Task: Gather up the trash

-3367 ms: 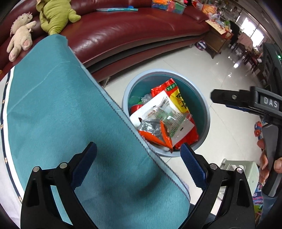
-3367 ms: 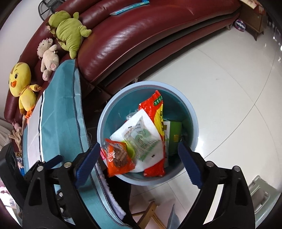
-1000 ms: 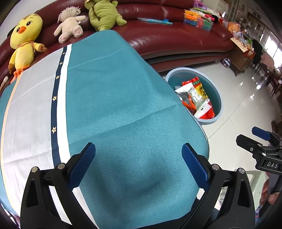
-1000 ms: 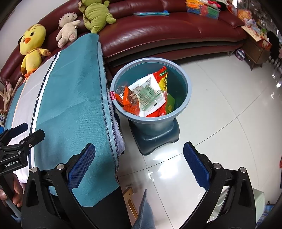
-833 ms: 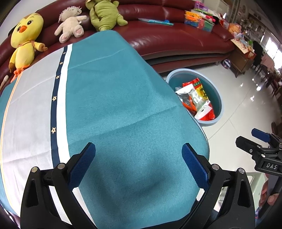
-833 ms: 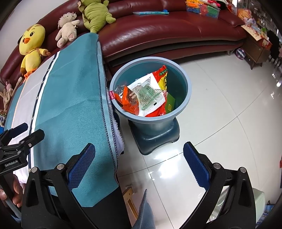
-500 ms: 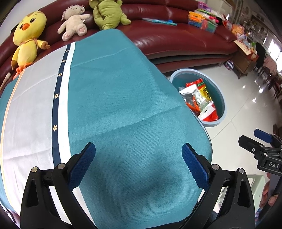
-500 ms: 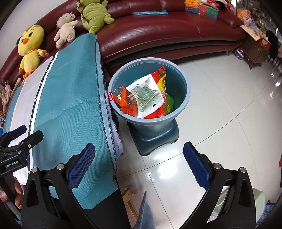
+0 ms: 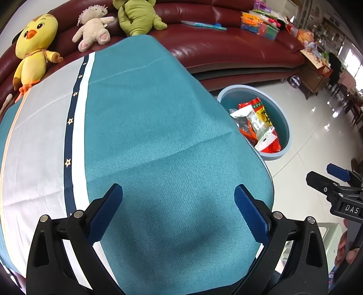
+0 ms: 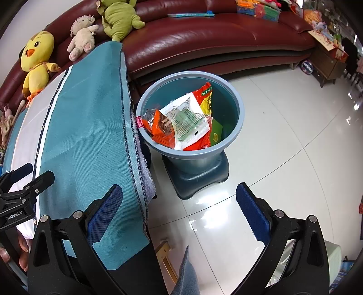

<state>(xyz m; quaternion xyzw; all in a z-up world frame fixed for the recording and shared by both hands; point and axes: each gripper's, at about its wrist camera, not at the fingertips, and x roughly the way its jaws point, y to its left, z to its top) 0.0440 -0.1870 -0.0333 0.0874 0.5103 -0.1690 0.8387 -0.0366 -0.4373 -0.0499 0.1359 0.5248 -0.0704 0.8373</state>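
Observation:
A blue-grey trash bin [image 10: 238, 106] stands on the floor beside the table; it also shows in the left wrist view [image 9: 286, 127]. It holds several snack wrappers [image 10: 183, 120], red, orange, white and green. My left gripper [image 9: 178, 213] is open and empty above the teal tablecloth [image 9: 147, 127]. My right gripper [image 10: 179, 212] is open and empty, above the floor and the table's right edge, short of the bin. Each gripper shows at the edge of the other's view.
A dark red sofa [image 10: 204, 38] curves behind the table and bin, with a yellow chick [image 9: 34, 43], a pink plush [image 9: 93, 27] and a green plush [image 9: 136, 15] on it. Glossy white tile floor [image 10: 283, 147] lies right of the bin. A wooden side table [image 9: 315, 72] stands far right.
Both grippers have pulled back from over the bin and stay open. In the last second the views barely shift; the bin and wrappers stay put.

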